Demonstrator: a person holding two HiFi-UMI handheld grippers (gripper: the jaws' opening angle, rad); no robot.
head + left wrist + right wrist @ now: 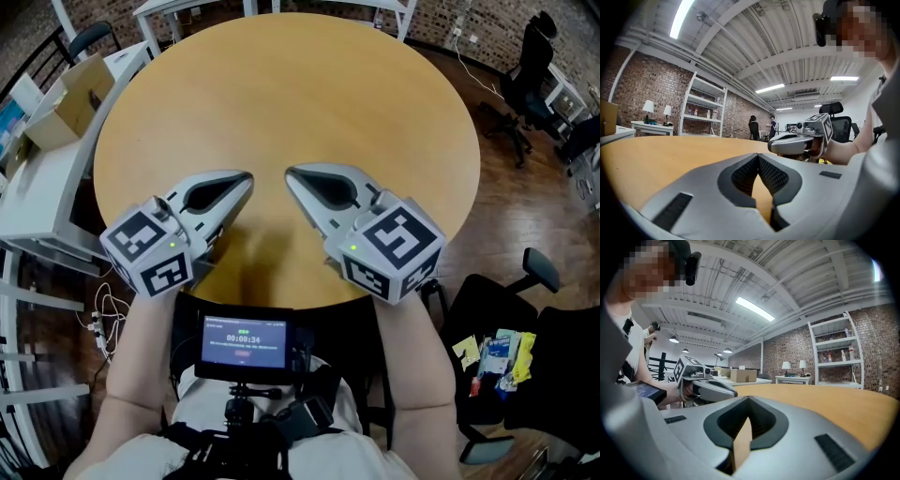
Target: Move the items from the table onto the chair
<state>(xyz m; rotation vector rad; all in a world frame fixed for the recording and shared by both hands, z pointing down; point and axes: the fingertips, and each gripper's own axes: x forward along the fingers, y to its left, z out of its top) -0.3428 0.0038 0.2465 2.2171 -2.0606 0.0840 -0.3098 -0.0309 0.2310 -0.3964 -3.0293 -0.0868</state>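
The round wooden table (281, 94) carries no loose items in the head view. My left gripper (246, 180) and right gripper (291, 174) hover over its near edge, tips angled toward each other and a short way apart. Both are shut with nothing between the jaws. In the left gripper view the left gripper (757, 157) has its tips meeting, and the right gripper (774, 145) floats beyond them. The right gripper view shows the right gripper (749, 400) closed, with the left gripper (731, 392) across from it. Several small packets (497, 361) lie on a black chair (562, 375) at the lower right.
A white desk (37, 187) with a cardboard box (70, 98) stands to the left of the table. Black office chairs (530, 66) stand at the back right. A small screen (244, 344) sits on the person's chest. A white shelf (703, 110) and distant people (753, 127) are across the room.
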